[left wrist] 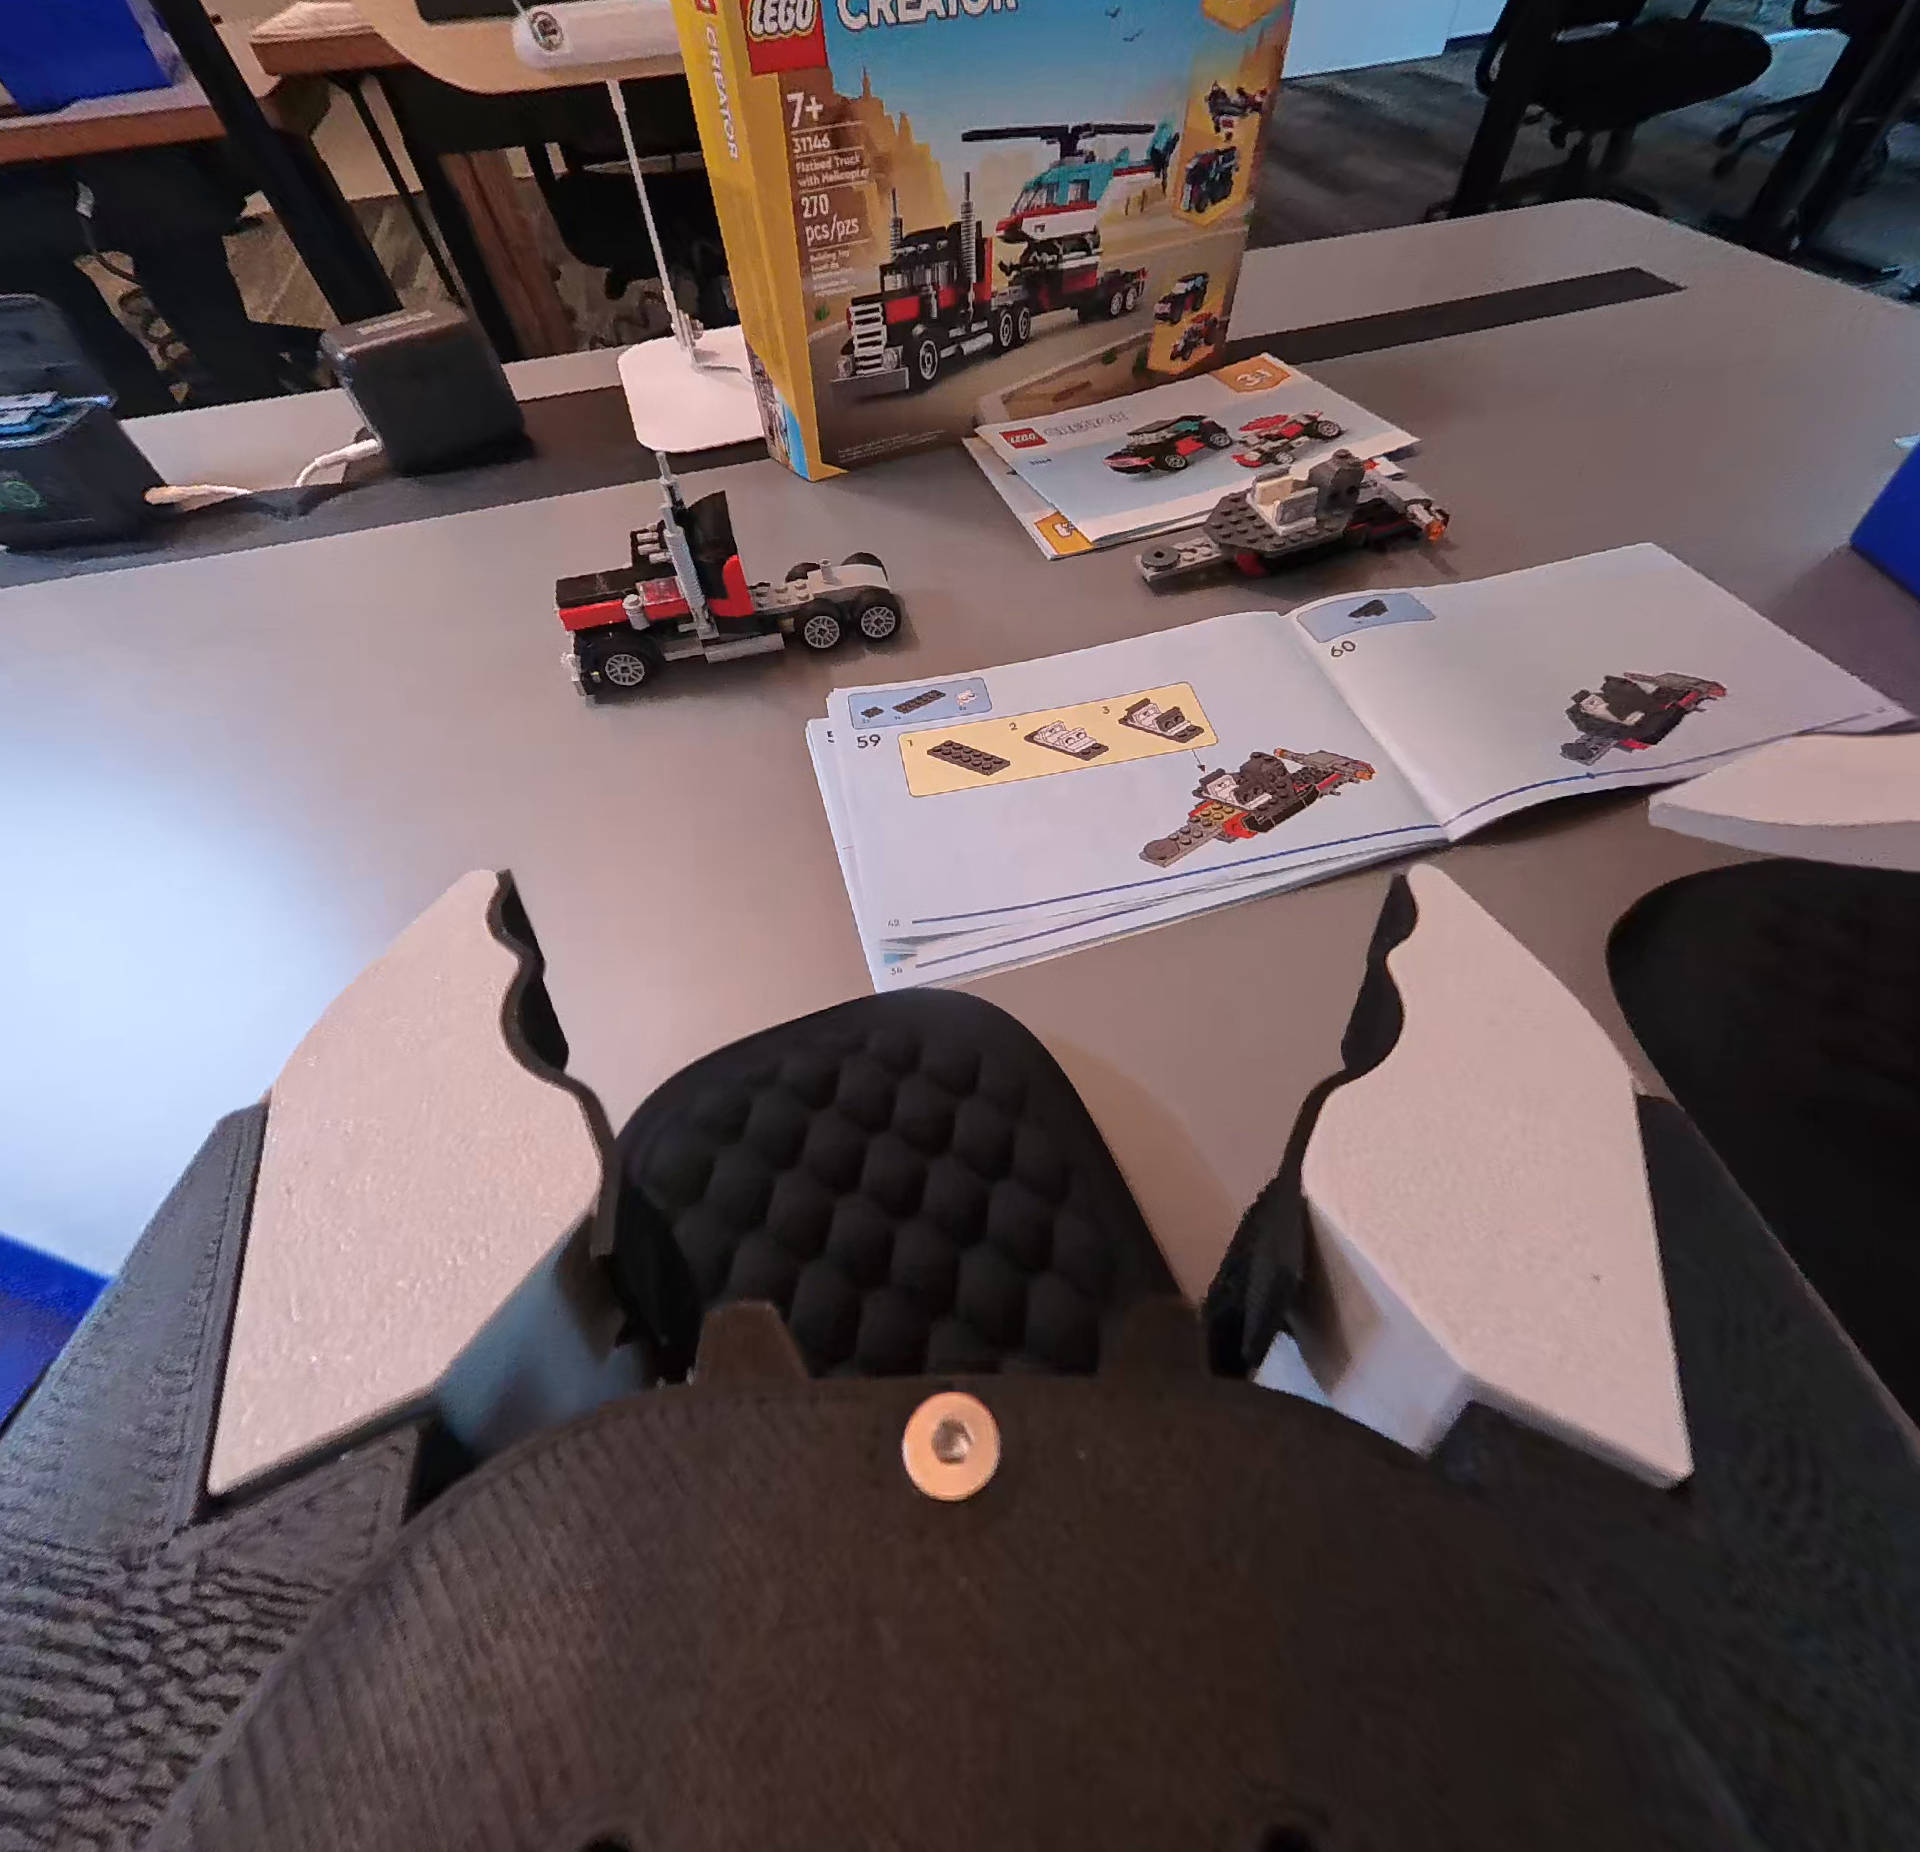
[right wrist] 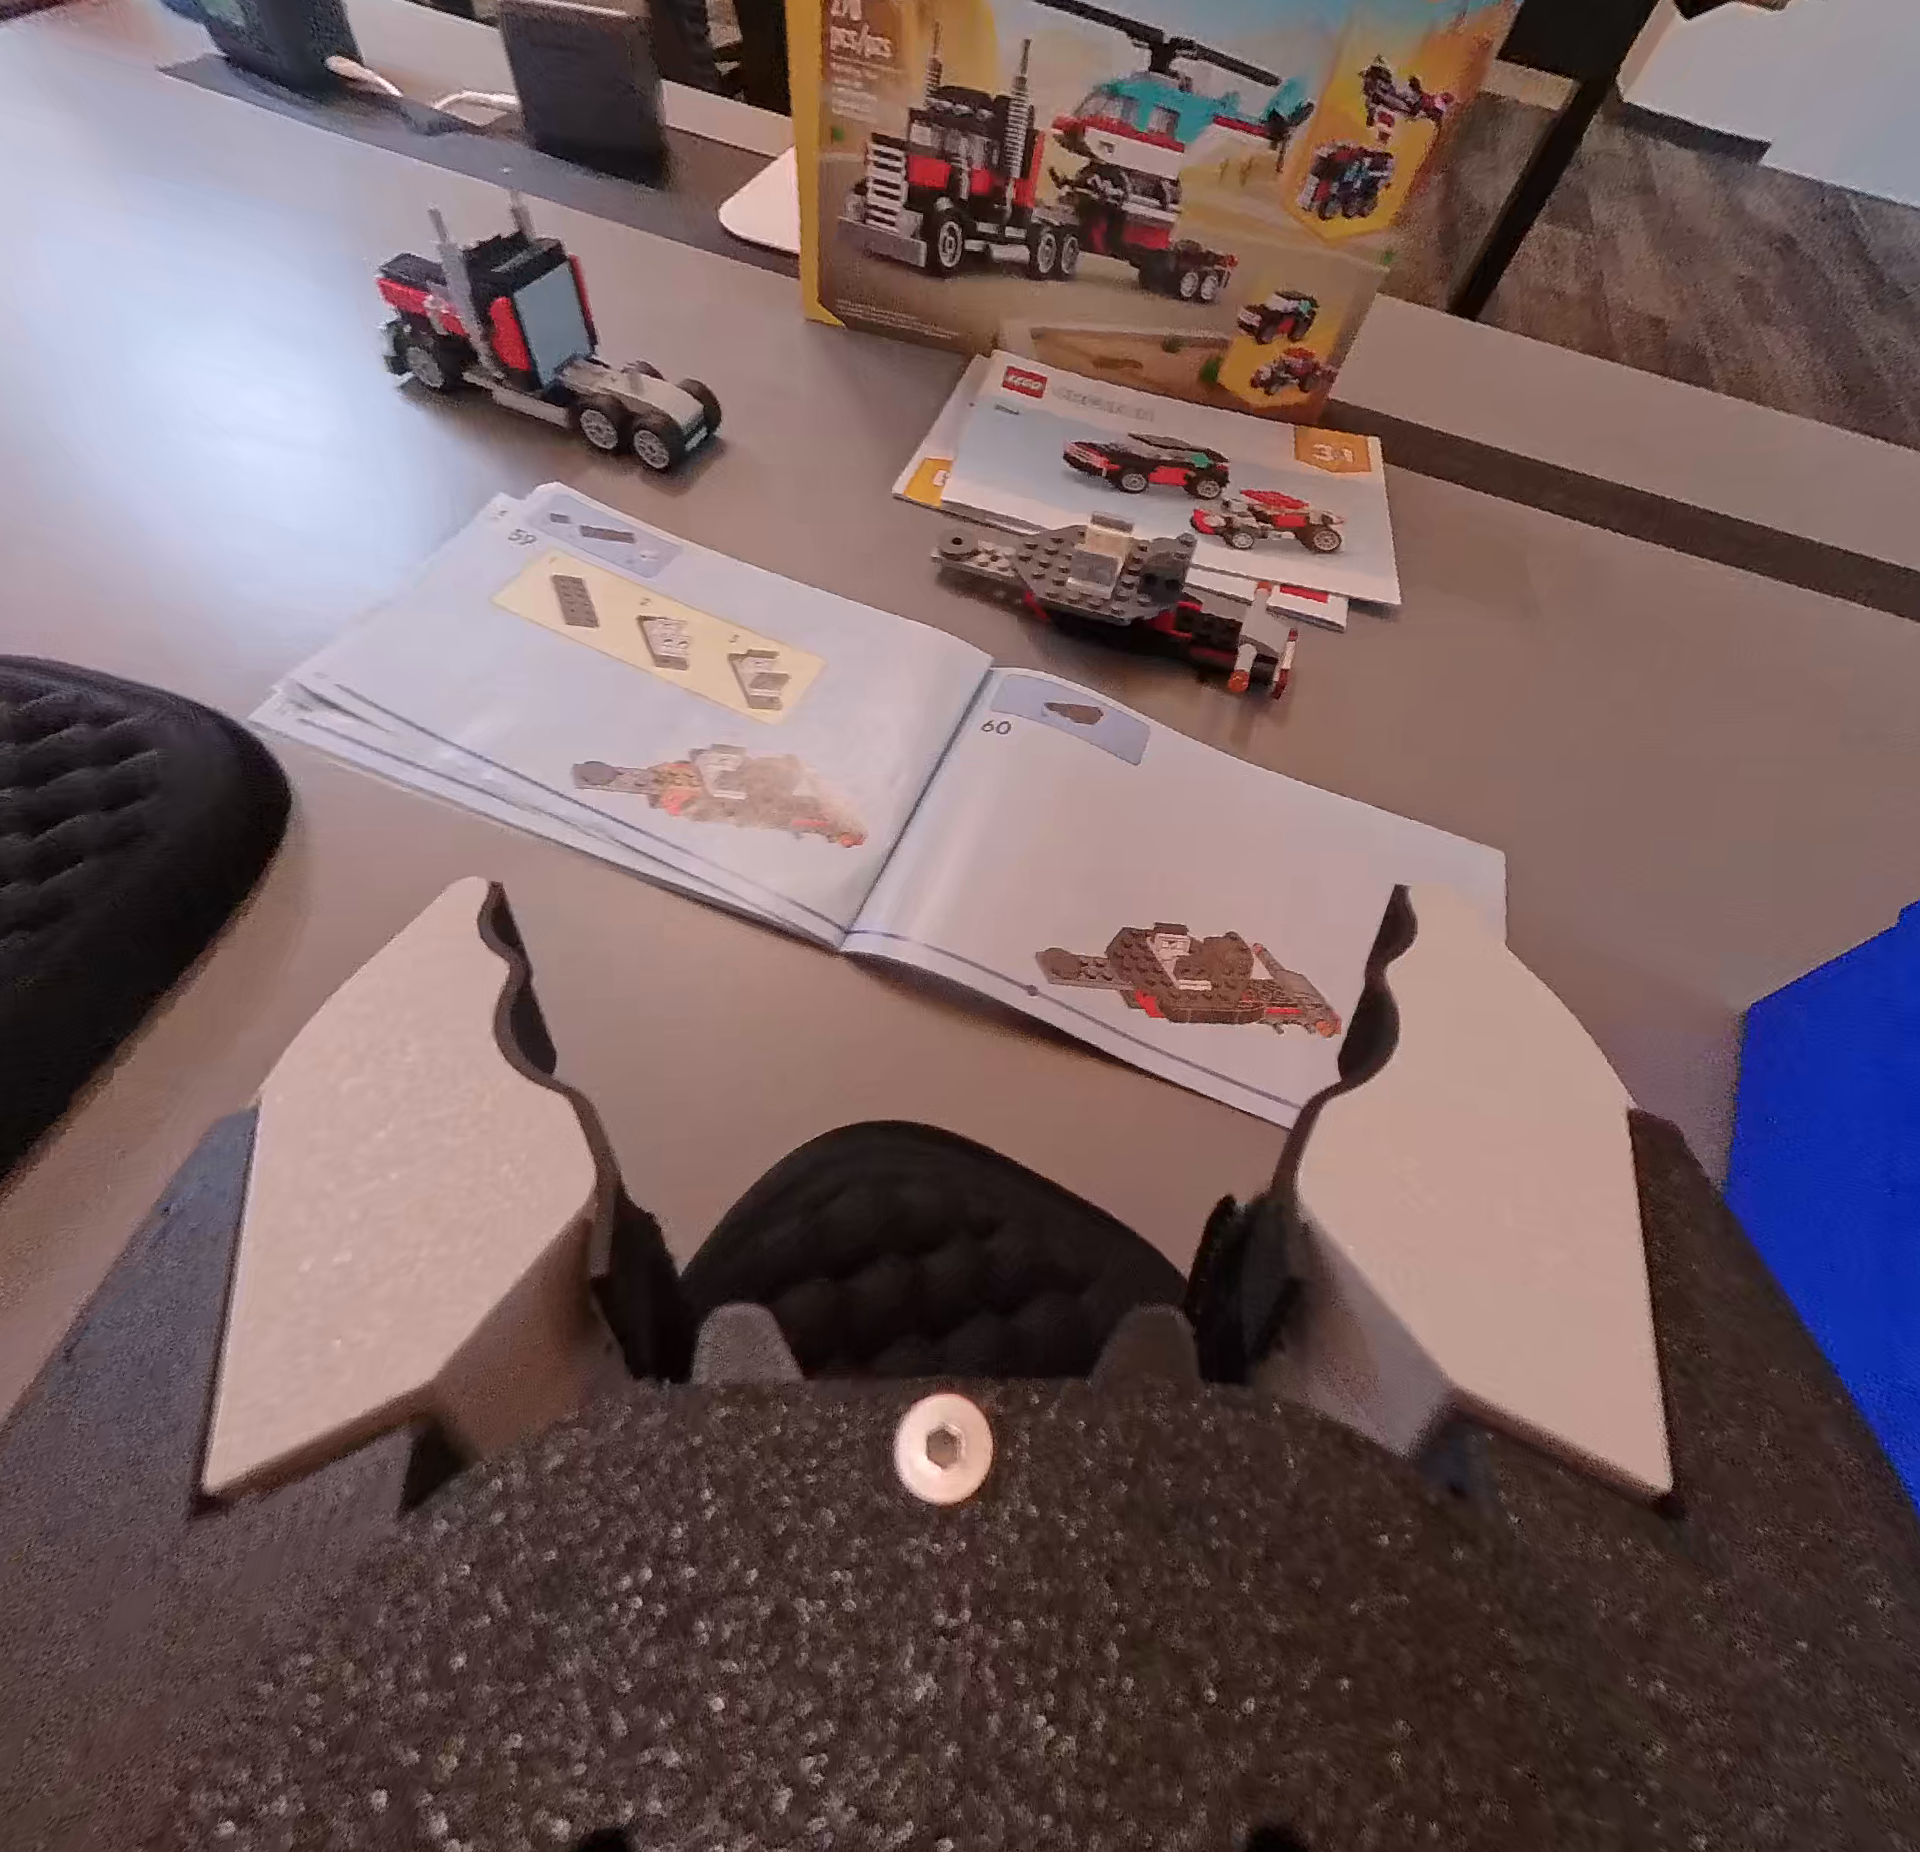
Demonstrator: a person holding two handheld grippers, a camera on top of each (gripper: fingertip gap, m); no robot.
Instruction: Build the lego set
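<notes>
My left gripper (left wrist: 951,929) and right gripper (right wrist: 940,945) both hung wide apart, empty, above the grey table (left wrist: 312,763). The half-built helicopter base (left wrist: 1288,524), dark grey plates with red trim, sat beyond the open instruction booklet (left wrist: 1299,753), partly on closed booklets (left wrist: 1195,431); the finished truck cab (left wrist: 717,597) stood left.

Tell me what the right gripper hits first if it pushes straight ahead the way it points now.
Probably the open instruction booklet: it lies flat on the table directly ahead of the open right gripper, its right-hand page nearest. The half-built grey model sits farther on. Depth is unclear.
</notes>
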